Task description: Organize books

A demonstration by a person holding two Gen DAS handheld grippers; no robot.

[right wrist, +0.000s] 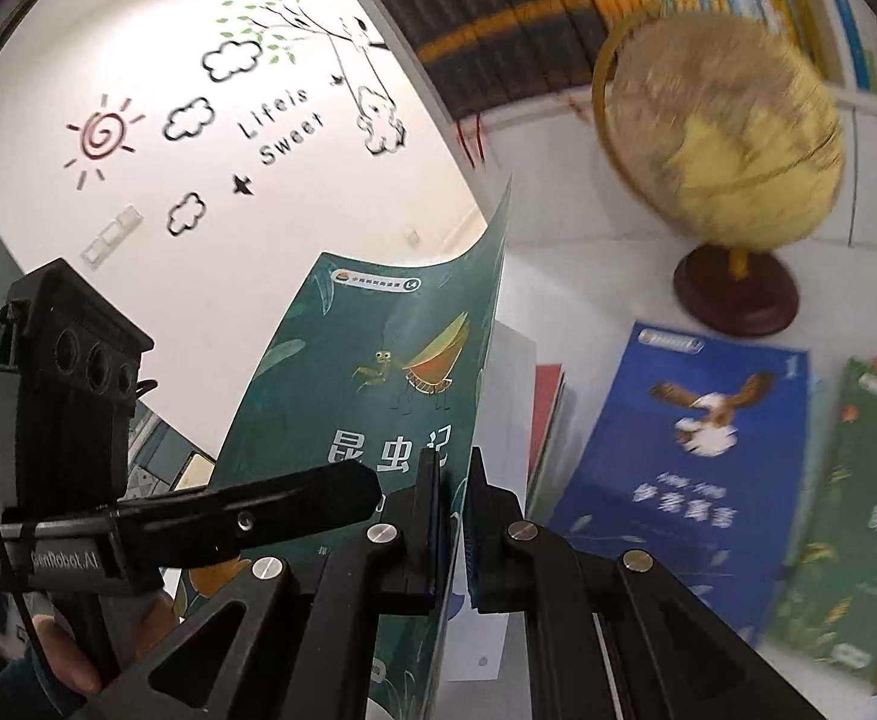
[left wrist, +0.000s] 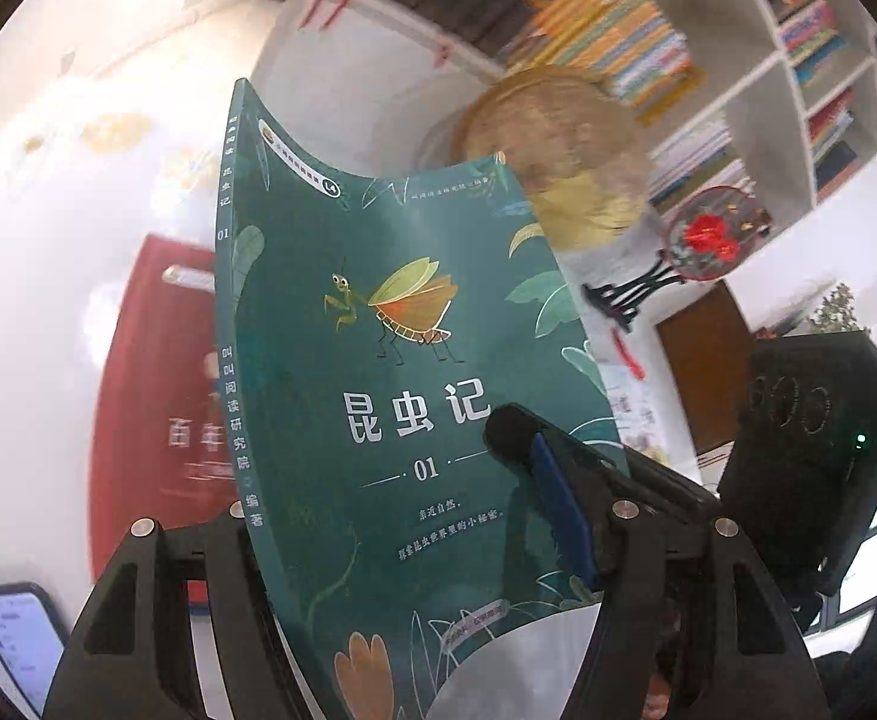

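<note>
Green book point(left wrist: 390, 324): we are clamping it upright with left gripper point(left wrist: 378, 516) and right gripper point(right wrist: 453, 516), both closed on it, for shelving

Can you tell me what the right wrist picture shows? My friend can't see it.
The right tongs pinch the edge of a green insect book, held upright, with the left tongs on its cover. Behind stand a blurry yellow globe and a blue bird book lying flat.

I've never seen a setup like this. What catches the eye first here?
A green book with an insect on its cover is held up in mid-air, bending, clamped by the right tool. Behind it stands a yellow globe before full shelves, with a blue bird book lying flat below.
</note>
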